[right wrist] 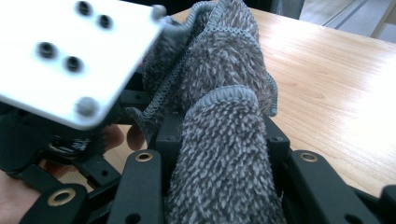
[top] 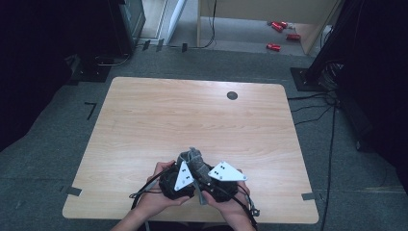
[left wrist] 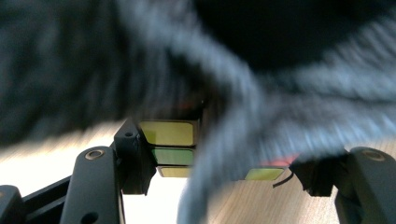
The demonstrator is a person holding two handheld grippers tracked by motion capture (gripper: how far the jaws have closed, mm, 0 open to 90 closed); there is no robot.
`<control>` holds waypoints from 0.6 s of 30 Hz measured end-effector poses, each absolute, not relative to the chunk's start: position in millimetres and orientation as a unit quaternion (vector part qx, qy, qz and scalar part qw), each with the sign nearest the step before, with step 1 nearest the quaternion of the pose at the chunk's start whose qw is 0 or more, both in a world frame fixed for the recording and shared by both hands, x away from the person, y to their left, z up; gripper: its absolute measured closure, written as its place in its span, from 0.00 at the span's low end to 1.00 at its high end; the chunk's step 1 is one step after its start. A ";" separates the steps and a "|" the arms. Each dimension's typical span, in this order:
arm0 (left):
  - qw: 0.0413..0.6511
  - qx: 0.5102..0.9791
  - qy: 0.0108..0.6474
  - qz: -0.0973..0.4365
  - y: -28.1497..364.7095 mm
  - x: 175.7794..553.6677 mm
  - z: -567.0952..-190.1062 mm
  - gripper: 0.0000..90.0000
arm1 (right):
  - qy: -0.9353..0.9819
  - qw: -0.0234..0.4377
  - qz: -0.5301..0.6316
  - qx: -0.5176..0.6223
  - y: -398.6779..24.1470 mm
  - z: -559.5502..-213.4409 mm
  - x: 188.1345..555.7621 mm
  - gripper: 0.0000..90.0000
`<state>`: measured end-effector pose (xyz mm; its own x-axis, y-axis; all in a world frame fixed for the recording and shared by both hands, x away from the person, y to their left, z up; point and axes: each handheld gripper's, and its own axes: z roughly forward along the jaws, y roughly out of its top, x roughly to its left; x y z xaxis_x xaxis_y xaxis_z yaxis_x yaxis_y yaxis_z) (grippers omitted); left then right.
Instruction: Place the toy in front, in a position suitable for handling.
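Premises appear to be a laboratory or recording studio: a lone wooden desk [top: 192,115] on grey carpet [top: 57,144], black curtains [top: 29,57] at both sides, cables [top: 312,103] trailing right, floor tape marks [top: 90,109].

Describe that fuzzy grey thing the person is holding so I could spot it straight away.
Start at the wooden table and go to its near edge, where two hands meet. Bunched between the left gripper and the right gripper is a grey towel. Its shaggy, speckled pile and stitched hem set it apart from the hard black jaws.
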<state>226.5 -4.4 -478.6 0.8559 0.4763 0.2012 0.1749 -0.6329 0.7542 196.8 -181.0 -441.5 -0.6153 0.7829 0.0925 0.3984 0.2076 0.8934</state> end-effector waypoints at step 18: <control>0.384 0.884 0.186 0.191 -4.3 227.4 -479.7 0.39 | 0.755 0.209 0.483 0.391 -177.3 -441.8 193.6 0.69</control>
<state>227.4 -4.3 -479.7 0.8581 0.4751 0.1946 0.1823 -0.6363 0.7496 193.6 -177.3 -441.8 -0.6076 0.7918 0.0624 0.3890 0.2282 0.8925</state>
